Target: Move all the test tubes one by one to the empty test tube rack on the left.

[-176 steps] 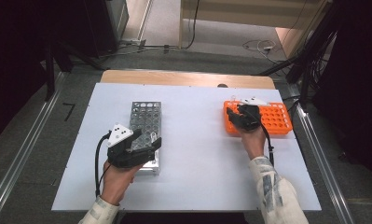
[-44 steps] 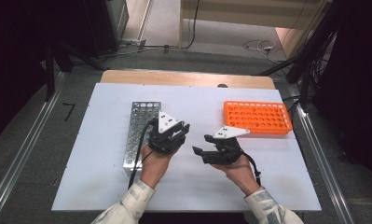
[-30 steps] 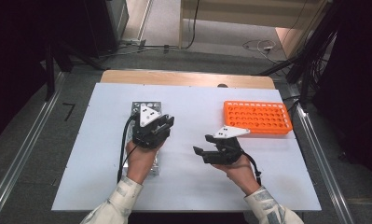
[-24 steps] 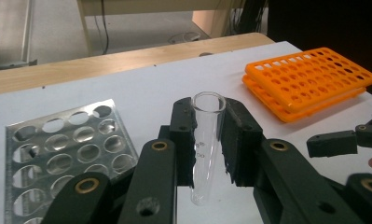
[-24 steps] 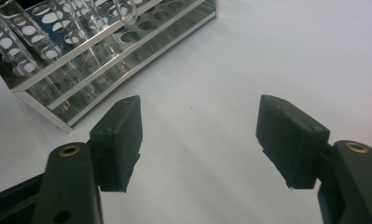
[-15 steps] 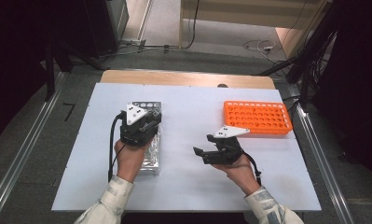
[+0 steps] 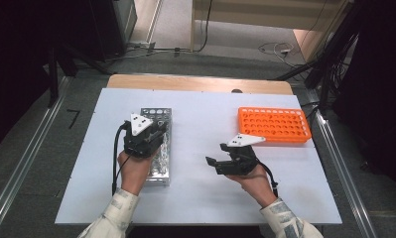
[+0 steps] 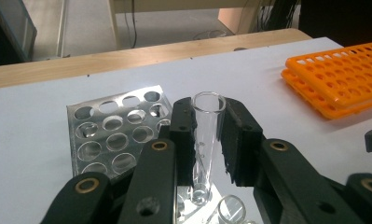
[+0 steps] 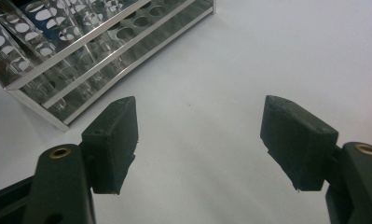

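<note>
Clamping one glass tube (image 8: 206, 135): left hand-held gripper (image 8: 207, 140); right hand-held gripper (image 9: 200, 140) agape; two racks.

high view: above the near edge, facing forward and down over the whole table (image 7: 205, 106). left gripper view: close over the metal rack (image 8: 113, 133), facing its far end. right gripper view: low beside that rack (image 9: 104, 44), facing it.

My right gripper (image 9: 200, 140) gapes wide over bare white table (image 9: 249, 56); beyond its left jaw lies the metal rack (image 9: 95, 42).
</note>
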Available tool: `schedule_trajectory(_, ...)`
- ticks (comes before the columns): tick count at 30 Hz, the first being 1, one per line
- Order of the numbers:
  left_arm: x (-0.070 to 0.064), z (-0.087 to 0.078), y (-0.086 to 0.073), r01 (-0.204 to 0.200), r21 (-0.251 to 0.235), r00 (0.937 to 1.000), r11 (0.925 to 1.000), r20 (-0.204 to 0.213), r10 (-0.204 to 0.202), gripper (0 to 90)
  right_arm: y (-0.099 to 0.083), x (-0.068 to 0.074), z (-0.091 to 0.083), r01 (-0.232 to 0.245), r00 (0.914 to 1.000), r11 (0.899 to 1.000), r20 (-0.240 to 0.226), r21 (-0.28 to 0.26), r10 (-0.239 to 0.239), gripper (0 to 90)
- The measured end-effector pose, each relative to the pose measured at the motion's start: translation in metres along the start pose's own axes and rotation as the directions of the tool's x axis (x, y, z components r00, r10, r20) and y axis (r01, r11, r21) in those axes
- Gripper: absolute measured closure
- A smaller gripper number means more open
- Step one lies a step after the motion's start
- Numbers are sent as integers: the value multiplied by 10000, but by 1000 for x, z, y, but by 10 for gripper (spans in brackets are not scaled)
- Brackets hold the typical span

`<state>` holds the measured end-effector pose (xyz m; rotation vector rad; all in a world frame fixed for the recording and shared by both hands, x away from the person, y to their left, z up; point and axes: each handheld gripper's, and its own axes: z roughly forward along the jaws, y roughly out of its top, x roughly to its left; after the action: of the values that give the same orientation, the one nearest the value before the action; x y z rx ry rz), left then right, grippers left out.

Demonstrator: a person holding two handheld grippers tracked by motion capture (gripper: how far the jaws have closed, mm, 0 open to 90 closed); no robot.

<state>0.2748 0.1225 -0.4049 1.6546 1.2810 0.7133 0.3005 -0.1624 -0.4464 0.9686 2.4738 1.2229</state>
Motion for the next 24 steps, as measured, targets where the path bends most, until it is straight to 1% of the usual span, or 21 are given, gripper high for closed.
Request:
schedule_trajectory(3,-1,1,-2,-62,74,10000,10000,-10,62,747,0,0,1,17,10000,10000,21,3,-17,261)
schedule_trajectory(15,-1,5,-7,-94,589,10000,9982,31,92,744,0,0,0,63,10000,10000,31,35,-63,261)
schedule_trajectory(17,-1,6,-8,-65,629,10000,9980,65,61,743,0,0,0,57,10000,10000,37,47,-57,260)
schedule_trajectory(18,-1,6,-8,-64,652,10000,9979,46,61,715,0,0,1,58,10000,10000,46,53,-58,261)
schedule_trajectory(23,0,5,-9,-41,636,10000,9980,68,37,709,-1,0,1,46,10000,10000,37,55,-46,260)
schedule_trajectory(24,0,5,-9,-41,640,10000,9979,76,36,692,-1,0,1,52,10000,10000,40,50,-52,260)
